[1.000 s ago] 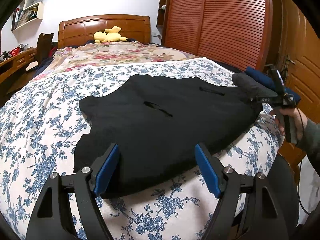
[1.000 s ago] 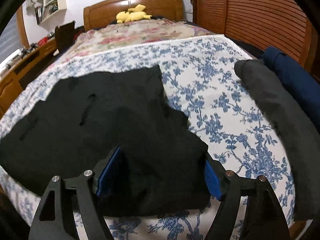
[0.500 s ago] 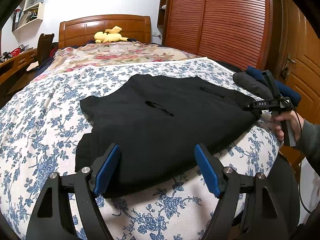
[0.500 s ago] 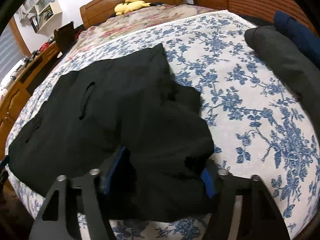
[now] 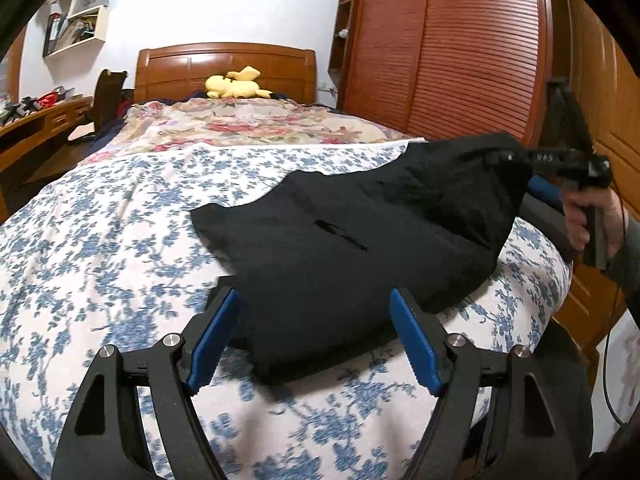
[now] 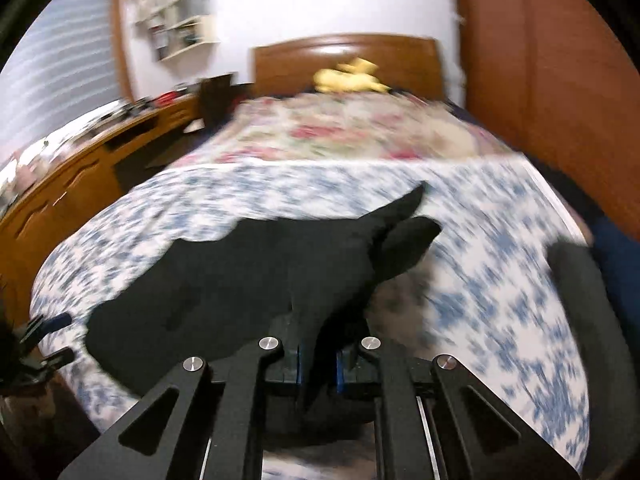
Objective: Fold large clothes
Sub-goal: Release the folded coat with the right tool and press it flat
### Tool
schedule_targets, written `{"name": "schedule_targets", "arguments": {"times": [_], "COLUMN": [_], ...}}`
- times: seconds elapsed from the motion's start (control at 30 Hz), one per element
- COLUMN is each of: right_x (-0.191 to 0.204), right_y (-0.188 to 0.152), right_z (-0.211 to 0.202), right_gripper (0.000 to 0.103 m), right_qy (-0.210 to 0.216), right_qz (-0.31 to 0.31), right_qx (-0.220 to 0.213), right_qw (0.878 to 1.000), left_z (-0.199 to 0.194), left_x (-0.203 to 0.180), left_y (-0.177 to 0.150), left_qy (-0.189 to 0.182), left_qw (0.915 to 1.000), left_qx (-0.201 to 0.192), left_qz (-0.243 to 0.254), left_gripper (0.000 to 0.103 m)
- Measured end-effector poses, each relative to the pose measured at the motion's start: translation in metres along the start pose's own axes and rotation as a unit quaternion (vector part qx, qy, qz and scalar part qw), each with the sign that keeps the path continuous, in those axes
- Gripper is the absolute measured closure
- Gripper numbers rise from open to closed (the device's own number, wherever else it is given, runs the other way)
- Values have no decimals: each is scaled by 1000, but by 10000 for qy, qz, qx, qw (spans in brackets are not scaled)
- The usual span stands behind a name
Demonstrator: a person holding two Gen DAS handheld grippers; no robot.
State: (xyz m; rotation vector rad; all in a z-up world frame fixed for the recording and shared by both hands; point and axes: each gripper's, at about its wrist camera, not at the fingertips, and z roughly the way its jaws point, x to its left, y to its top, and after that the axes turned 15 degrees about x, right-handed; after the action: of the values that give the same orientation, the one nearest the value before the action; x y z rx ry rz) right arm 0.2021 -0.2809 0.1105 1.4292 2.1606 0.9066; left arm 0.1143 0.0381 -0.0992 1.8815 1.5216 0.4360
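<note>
A large black garment (image 5: pixel 360 240) lies on the blue floral bedspread (image 5: pixel 100 240). My left gripper (image 5: pixel 316 340) is open, its blue pads on either side of the garment's near edge, low over the bed. My right gripper (image 6: pixel 318 360) is shut on the garment's right edge (image 6: pixel 320 280) and holds that side lifted off the bed. It also shows in the left wrist view (image 5: pixel 560 160) at the right, with the cloth (image 5: pixel 480 176) raised in a peak.
A grey roll (image 6: pixel 592 320) and a dark blue roll (image 6: pixel 616 248) of folded cloth lie at the bed's right edge. A yellow plush toy (image 5: pixel 236 84) sits by the wooden headboard. A wardrobe (image 5: pixel 440 48) stands right, a desk (image 6: pixel 80 160) left.
My right gripper has shut on the garment's right edge and lifted it up off the bed. My left gripper stays open at the near edge.
</note>
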Motion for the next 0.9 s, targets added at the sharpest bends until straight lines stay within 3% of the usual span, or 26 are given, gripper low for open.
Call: {"name": "schedule_targets", "arguments": {"times": [0.23,0.4,0.5,0.63,0.73,0.9], "right_x": [126,185,192,193,191,173], "right_y": [23,16,14,27,28,20], "right_z": [19,65,94,103,84,43], "right_gripper": [94,94,92,82,67,63], "right_qy": [725,1095,1190,1302,1269,1076], "right_qz": [-1133,-1608,-1552,-1502,-1534,-1630], "right_qx": [-160,236,586,629,501,30], "right_qw": [9908,9806,9789,9780,9787,9807], "left_z": [-20,-26,-28,-29,-28,-24], "left_x": [27,40,45,50,48,41], "left_y": [-9,-16,-19,-20,-19,-18], "left_qy": [89,213,240,238,236,220], "left_qw": [9995,9991,9989,9988,9989,9992], "left_qx": [-171,-187,-185,-189,-187,-179], "left_qz": [-231,-311,-345,-378,-364,-296], "left_gripper": [25,25,25,25,25,25]}}
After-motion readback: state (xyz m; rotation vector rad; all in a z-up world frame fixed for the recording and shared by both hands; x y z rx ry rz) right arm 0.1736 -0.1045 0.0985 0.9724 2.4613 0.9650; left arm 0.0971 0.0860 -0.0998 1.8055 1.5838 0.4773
